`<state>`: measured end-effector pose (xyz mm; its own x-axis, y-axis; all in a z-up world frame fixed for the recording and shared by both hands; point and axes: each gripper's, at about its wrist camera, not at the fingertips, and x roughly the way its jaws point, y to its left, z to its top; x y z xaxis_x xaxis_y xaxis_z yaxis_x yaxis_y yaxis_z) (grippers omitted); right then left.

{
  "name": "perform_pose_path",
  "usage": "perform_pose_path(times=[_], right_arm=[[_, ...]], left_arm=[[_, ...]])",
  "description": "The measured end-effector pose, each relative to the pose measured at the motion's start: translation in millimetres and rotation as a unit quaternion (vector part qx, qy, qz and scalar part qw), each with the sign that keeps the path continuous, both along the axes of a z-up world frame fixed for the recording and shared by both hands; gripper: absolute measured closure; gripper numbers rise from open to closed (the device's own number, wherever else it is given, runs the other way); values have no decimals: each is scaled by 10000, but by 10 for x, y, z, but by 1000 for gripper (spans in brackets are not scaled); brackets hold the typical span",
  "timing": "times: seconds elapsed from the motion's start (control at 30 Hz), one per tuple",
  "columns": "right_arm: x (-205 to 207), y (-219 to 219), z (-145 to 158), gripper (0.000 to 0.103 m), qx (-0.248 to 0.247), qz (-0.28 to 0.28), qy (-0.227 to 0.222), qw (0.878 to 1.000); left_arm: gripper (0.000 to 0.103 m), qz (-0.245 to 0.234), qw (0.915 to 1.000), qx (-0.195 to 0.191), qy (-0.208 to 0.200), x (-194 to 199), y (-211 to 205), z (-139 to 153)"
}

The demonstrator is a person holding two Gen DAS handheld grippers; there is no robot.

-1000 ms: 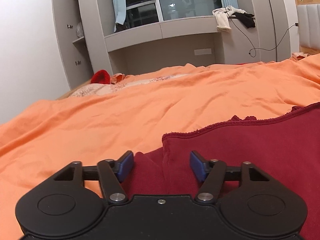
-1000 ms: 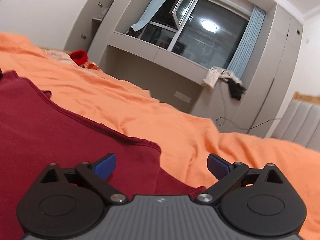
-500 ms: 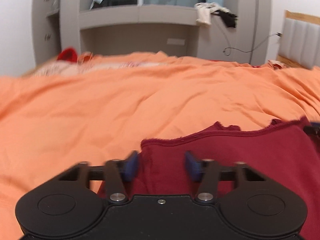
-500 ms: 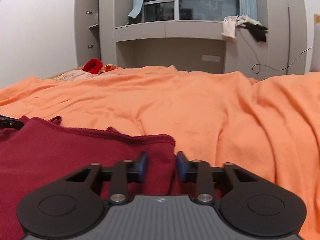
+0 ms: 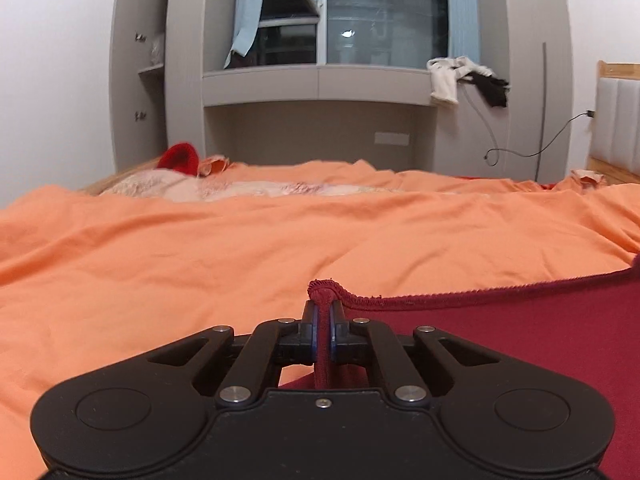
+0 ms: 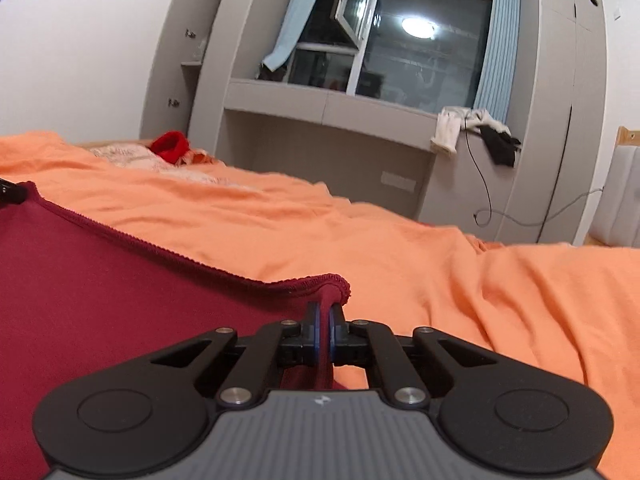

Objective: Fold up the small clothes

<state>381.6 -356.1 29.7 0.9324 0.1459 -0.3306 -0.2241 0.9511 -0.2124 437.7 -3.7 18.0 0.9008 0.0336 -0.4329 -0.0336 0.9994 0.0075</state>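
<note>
A dark red garment [image 5: 520,340] lies spread on a bed covered with an orange blanket [image 5: 240,248], and two hand-held grippers pinch it at its two far corners. The left gripper [image 5: 323,320] has its blue-padded fingers pressed together on the garment's left corner, with a small bunch of hemmed cloth poking up just past the fingertips. From that corner the scalloped hem runs off to the right, along the side of the garment farthest from the camera, and the red cloth fills the lower right of the left wrist view. The right gripper [image 6: 323,318] is likewise clamped tight on the garment's right corner, where the hem curls over the top of its fingers. In the right wrist view the garment [image 6: 120,300] stretches away to the left, its hem drawn in a fairly straight line toward the left edge, where a bit of black gripper part just shows. The blanket is rumpled, with soft folds near the right side of the bed. Toward the far left corner of the bed sits a bright red item [image 5: 180,156] beside some pale patterned bedding [image 5: 240,190]. Beyond the bed stands grey built-in shelving [image 5: 312,84] under a dark window [image 5: 380,12] with pale blue curtains [image 5: 248,8]. White and black clothes [image 5: 464,80] hang off the ledge at the right, and a dark cable [image 5: 520,152] trails down the wall.
</note>
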Motion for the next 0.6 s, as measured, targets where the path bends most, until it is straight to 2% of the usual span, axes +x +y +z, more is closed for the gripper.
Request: perform_pose_path(times=[0.2,0.27,0.3,0.33,0.47,0.57,0.6], right_arm=[[91,44,-183,98,-228,-90,392,9989],[48,69,-170,91,-320,-84,316,9990],[24,79,-159,85,-373,-105,266,9989],[10,85,-156,76,-418,-129,225,9988],[-52,58,-125,61,-461,-212,183,9985],[-130,11,-50,49,-353,-297,182,9988],[-149,-17,-13,40,-336,-306,154,9989]], left_arm=[[97,71,9980,138,615,222,-50,-205],[96,78,9974,145,705,241,-39,-259],[93,90,9974,134,708,228,-21,-263],[86,109,9974,120,705,219,-10,-259],[70,299,9969,53,728,186,42,-216],[52,463,9968,-8,652,136,73,-139],[41,516,9968,-22,613,110,81,-107]])
